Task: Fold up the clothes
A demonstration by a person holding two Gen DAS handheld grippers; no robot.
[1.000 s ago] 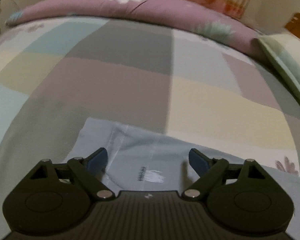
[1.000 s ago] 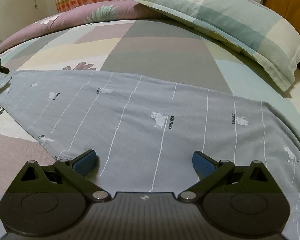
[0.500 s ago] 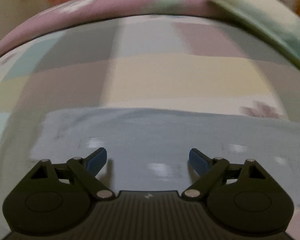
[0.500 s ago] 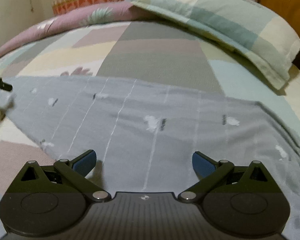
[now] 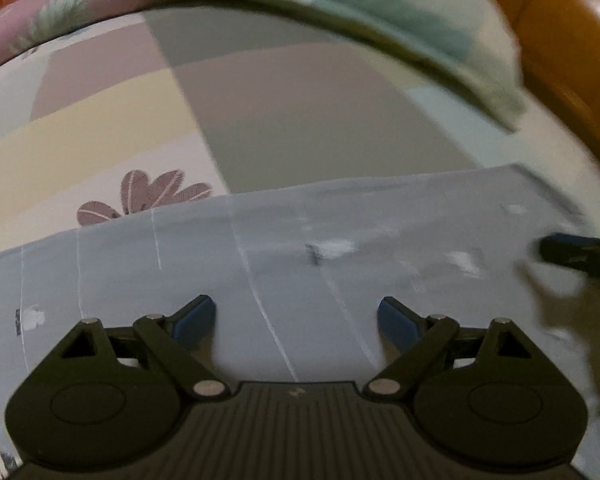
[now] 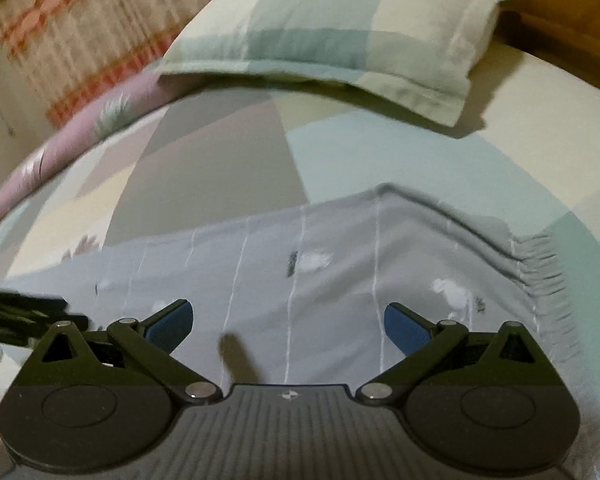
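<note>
1. Bedsheet (image 6: 220, 168) in pastel patchwork blocks of grey, mauve, cream and pale green covers the bed I work on; a mauve leaf print (image 5: 144, 196) shows on it just past the far edge of the garment.
2. My grey garment (image 5: 300, 248), thin white stripes and small white animal prints on it, lies spread flat across the near part of the bed; its gathered elastic waistband (image 6: 540, 268) is at the right end.
3. My left gripper (image 5: 296, 316) hangs over the garment, jaws spread wide, nothing between the blue pads (image 5: 192, 318).
4. My right gripper (image 6: 288, 320) is likewise released above the cloth near the waistband end, gripping nothing.
5. Each tong's dark tip shows at the edge of the other's view, so the two are near each other.
6. A pillow (image 6: 340, 36) in green and cream checks lies at the head of the bed.
7. A rolled mauve quilt (image 6: 80, 132) lines the far edge.
8. Behind it hangs a curtain (image 6: 68, 28) with orange bands.
9. A wooden headboard (image 5: 560, 40) stands beyond the pillow.
</note>
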